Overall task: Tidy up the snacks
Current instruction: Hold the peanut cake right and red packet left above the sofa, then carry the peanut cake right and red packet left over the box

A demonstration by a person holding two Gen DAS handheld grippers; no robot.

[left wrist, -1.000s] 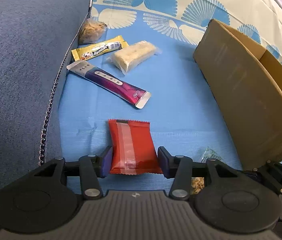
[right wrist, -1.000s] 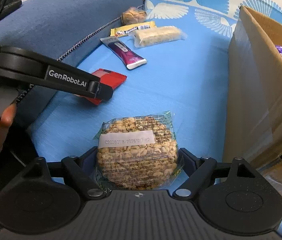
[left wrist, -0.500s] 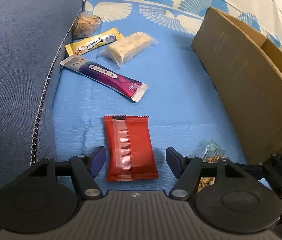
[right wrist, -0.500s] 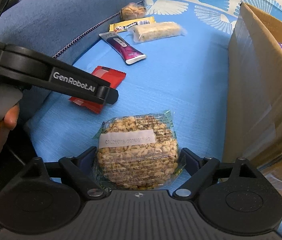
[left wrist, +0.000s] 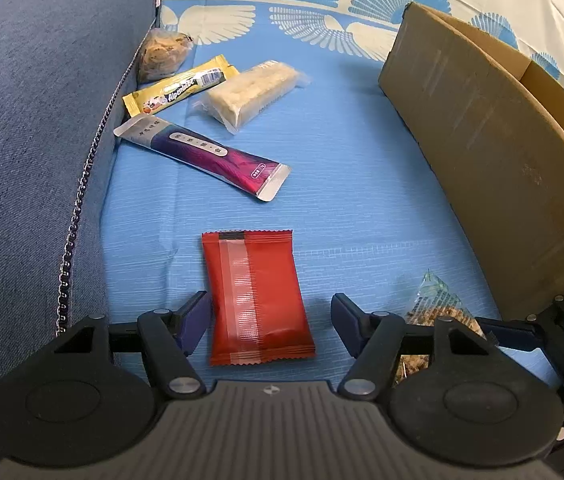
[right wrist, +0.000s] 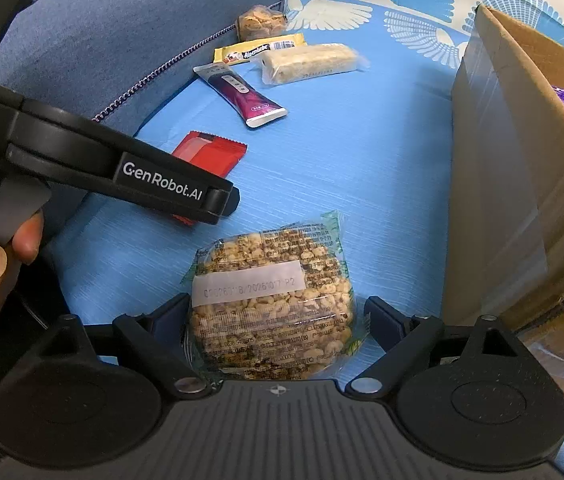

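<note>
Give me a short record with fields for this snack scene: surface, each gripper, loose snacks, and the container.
surface: blue patterned cloth
left gripper: open, jaws just widened, either side of the flat red foil packet, pads clear of it
right gripper: open, jaws just widened, clear-wrapped round puffed-grain cake between them
loose snacks: purple stick sachet, yellow candy bar, pale wrapped bar, small clear bag of brown snacks
container: brown cardboard box, open-topped, at right

red packet (left wrist: 256, 300), purple sachet (left wrist: 206, 156), yellow bar (left wrist: 180, 90), blue fan-patterned cloth (left wrist: 341, 28).
</note>
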